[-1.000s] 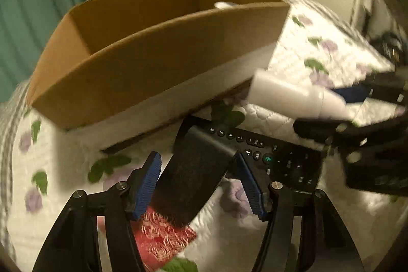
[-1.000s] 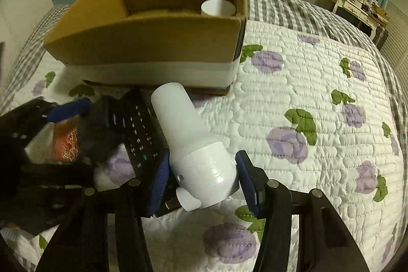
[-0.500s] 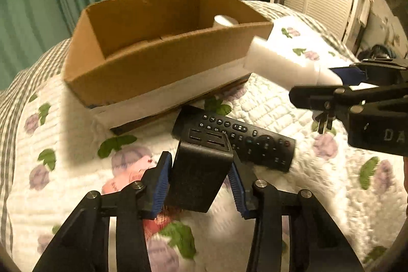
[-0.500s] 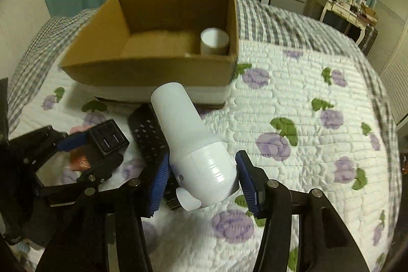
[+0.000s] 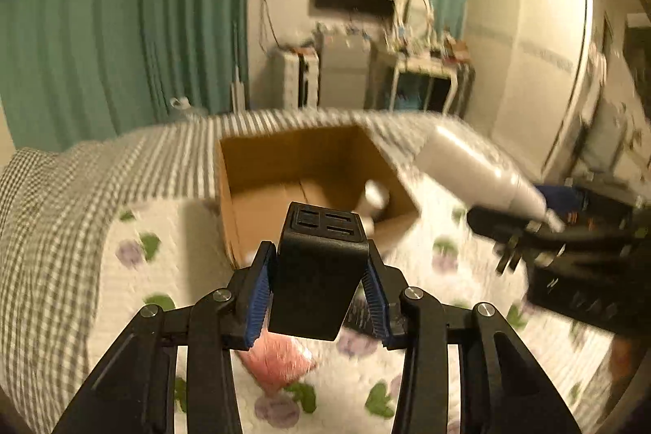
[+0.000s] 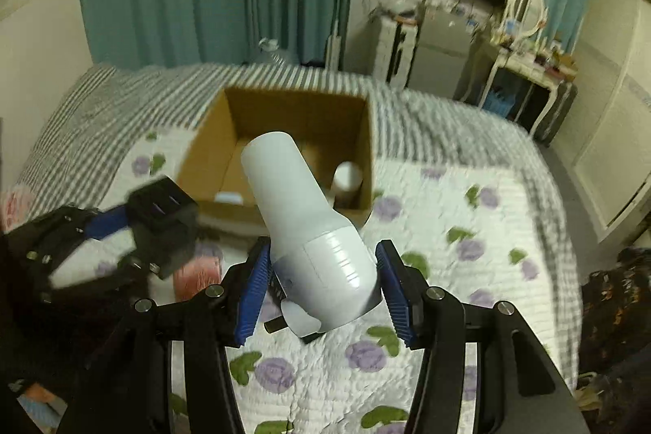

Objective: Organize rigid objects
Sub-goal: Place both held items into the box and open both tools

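My left gripper [image 5: 317, 295] is shut on a black block-shaped device [image 5: 319, 271] with slots in its end, held high above the bed; it also shows in the right wrist view [image 6: 162, 226]. My right gripper [image 6: 321, 283] is shut on a white bottle-shaped object [image 6: 309, 226], also seen to the right in the left wrist view [image 5: 476, 173]. An open cardboard box [image 5: 228, 198] sits on the bed ahead and below both grippers [image 6: 366, 149]. A white cylinder [image 6: 348, 177] stands in its right corner.
A flowered quilt [image 6: 468, 230] covers the bed, with a grey checked blanket [image 5: 49, 214] on the left. A red packet [image 5: 276, 360] lies under my left gripper. A black remote [image 6: 280, 324] is mostly hidden. Curtains, a dresser and wardrobe stand beyond.
Both grippers have risen well above the bed with their objects. The box now sits lower and farther in both views. The remote stays on the quilt.
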`<state>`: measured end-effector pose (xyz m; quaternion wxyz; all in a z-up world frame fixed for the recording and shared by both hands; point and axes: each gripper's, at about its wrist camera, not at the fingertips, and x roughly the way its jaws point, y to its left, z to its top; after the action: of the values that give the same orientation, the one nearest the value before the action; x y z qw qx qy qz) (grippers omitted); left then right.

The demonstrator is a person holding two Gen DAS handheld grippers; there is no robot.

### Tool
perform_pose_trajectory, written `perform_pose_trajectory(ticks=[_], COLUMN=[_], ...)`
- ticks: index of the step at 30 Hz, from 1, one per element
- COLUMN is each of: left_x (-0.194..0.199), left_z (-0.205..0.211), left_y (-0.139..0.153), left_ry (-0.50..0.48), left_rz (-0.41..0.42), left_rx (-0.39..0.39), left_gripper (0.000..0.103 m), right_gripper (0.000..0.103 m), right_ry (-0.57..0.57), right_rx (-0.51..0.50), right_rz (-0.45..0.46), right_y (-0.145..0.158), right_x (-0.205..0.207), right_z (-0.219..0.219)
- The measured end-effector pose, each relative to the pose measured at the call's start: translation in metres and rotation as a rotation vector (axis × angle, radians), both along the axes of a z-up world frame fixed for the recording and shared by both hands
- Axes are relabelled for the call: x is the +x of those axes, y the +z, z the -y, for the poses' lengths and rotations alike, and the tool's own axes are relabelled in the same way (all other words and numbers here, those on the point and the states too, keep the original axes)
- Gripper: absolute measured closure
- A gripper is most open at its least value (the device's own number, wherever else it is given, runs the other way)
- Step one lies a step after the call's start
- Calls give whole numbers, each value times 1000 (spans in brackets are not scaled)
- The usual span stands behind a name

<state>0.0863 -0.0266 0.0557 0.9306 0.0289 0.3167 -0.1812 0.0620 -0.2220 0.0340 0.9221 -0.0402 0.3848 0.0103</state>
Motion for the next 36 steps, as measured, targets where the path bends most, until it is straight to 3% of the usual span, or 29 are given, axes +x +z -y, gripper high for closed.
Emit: perform_pose_trajectory(ticks=[5,8,12,16,23,32,35,36], left_x=[15,31,55,83,129,163,153,149], left_z=[-3,-5,-1,4,26,38,36,35], left_y=[41,52,54,35,-19,-71,-69,-66], left_ry=[35,33,29,27,-5,15,40,45], left_rz=[39,45,82,72,28,-65,-53,-60], left_rx=[-35,-53,-19,5,107,147,152,163], left_gripper=[62,62,62,62,62,62,56,47], right_gripper=[51,51,51,51,51,50,32,30], right_ry=[-14,12,21,10,-8,-13,-14,-29], right_rx=[9,-17,-24,-31,5,8,48,49], right_rz=[64,91,112,109,42,1,18,25], right_y=[36,49,50,28,-43,-86,-79,-75], right_x=[17,38,69,109,170,194,186,182], right_z=[-9,-18,-19,-16,7,18,21,23])
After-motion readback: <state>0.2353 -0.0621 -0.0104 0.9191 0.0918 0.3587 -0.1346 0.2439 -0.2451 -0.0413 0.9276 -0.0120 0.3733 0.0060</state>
